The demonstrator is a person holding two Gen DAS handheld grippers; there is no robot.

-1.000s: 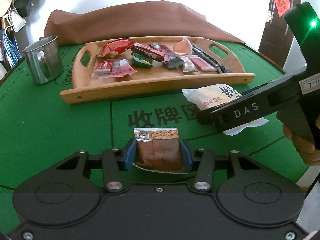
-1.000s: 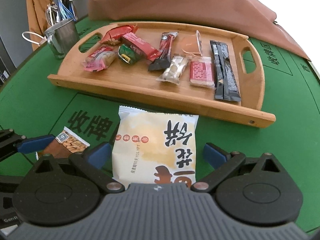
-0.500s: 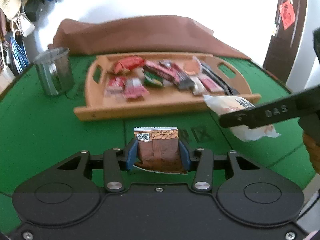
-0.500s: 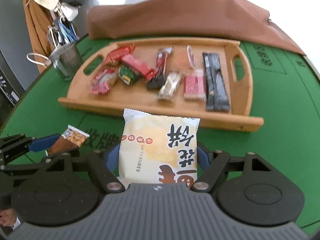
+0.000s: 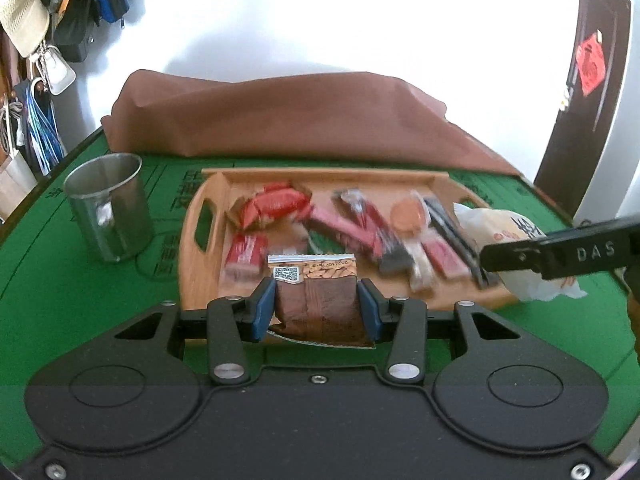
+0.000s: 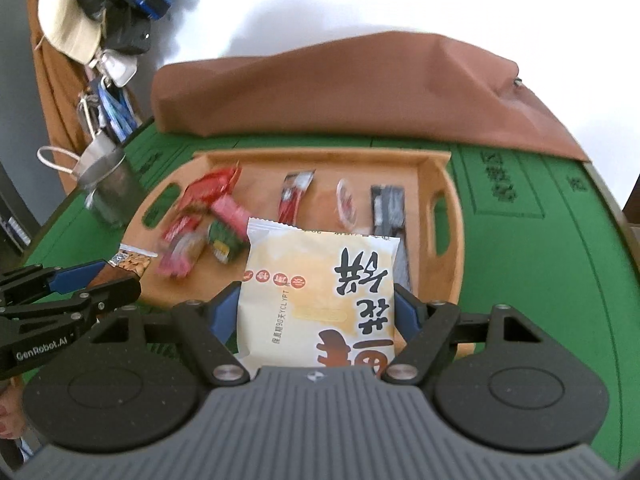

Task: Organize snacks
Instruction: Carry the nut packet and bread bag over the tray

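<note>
My left gripper (image 5: pixel 317 304) is shut on a brown almond packet (image 5: pixel 312 270), held in the air over the near edge of the wooden tray (image 5: pixel 200 264). In the right wrist view my right gripper (image 6: pixel 316 306) is shut on a cream pastry packet (image 6: pixel 320 264) with black characters, its pads pressing both sides. It hangs above the tray (image 6: pixel 456 248) near its front rim. Several small snacks lie in the tray, among them a red wrapper (image 5: pixel 276 204) and black sticks (image 6: pixel 386 204). Each gripper shows at the edge of the other's view.
A steel cup (image 5: pixel 108 208) stands on the green felt table (image 5: pixel 60 280) left of the tray. A brown cloth heap (image 5: pixel 300 120) lies behind the tray against the white wall. Bags and a hat (image 6: pixel 68 36) hang at the far left.
The right gripper's jaws closed on the pastry packet. Both grippers then rose off the felt with their packets and moved forward over the tray's near edge.
</note>
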